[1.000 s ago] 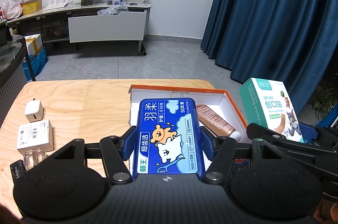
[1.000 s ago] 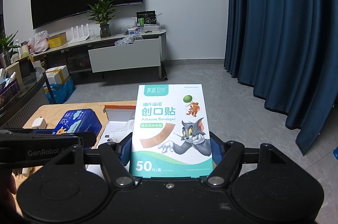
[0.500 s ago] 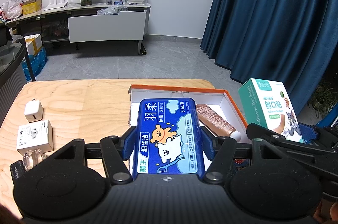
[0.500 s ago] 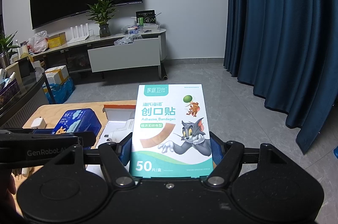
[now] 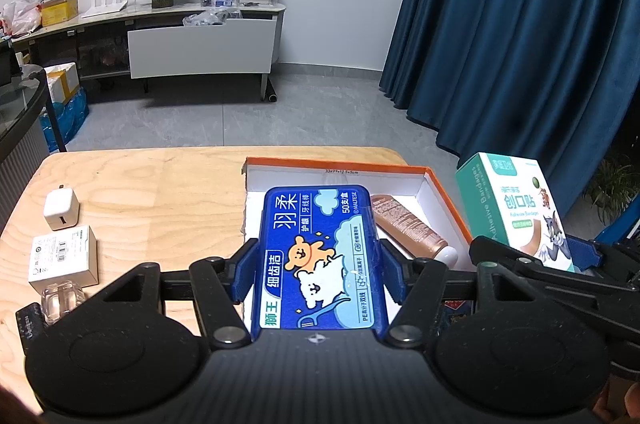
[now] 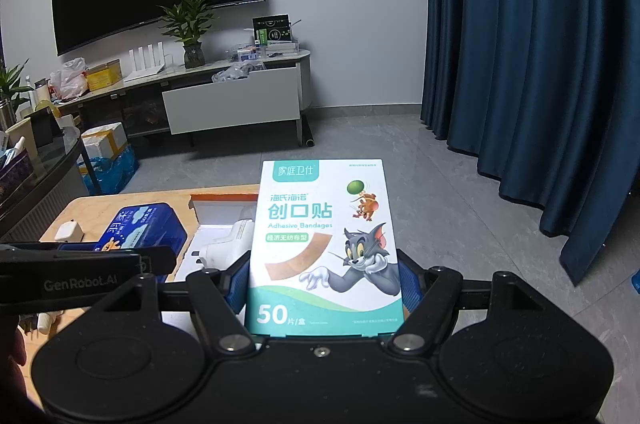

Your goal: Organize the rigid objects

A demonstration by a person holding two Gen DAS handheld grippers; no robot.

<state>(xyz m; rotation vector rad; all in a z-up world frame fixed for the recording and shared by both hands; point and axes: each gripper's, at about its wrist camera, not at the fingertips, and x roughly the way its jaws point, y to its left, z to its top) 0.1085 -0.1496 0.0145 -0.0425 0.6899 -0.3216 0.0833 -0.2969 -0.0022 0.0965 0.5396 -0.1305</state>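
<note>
My left gripper (image 5: 318, 264) clamps the blue floss case (image 5: 320, 256) above the orange-rimmed box (image 5: 444, 200); my right gripper (image 6: 322, 284) clamps the bandage box (image 6: 324, 248). Next, I judge, each needs lowering into a free spot beside the brown tube (image 5: 408, 230).

Pale wooden table (image 5: 168, 192) below my jaws. On it: orange-rimmed white box (image 5: 448, 202) at right; at left a white charger cube (image 5: 61, 210), a white carton (image 5: 64, 260), a clear cube (image 5: 62, 300) just beside it.

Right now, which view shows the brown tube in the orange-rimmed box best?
The left wrist view: the brown tube lies in plain sight inside the orange-rimmed box, beside the blue floss case. In the right wrist view the bandage box hides it.
</note>
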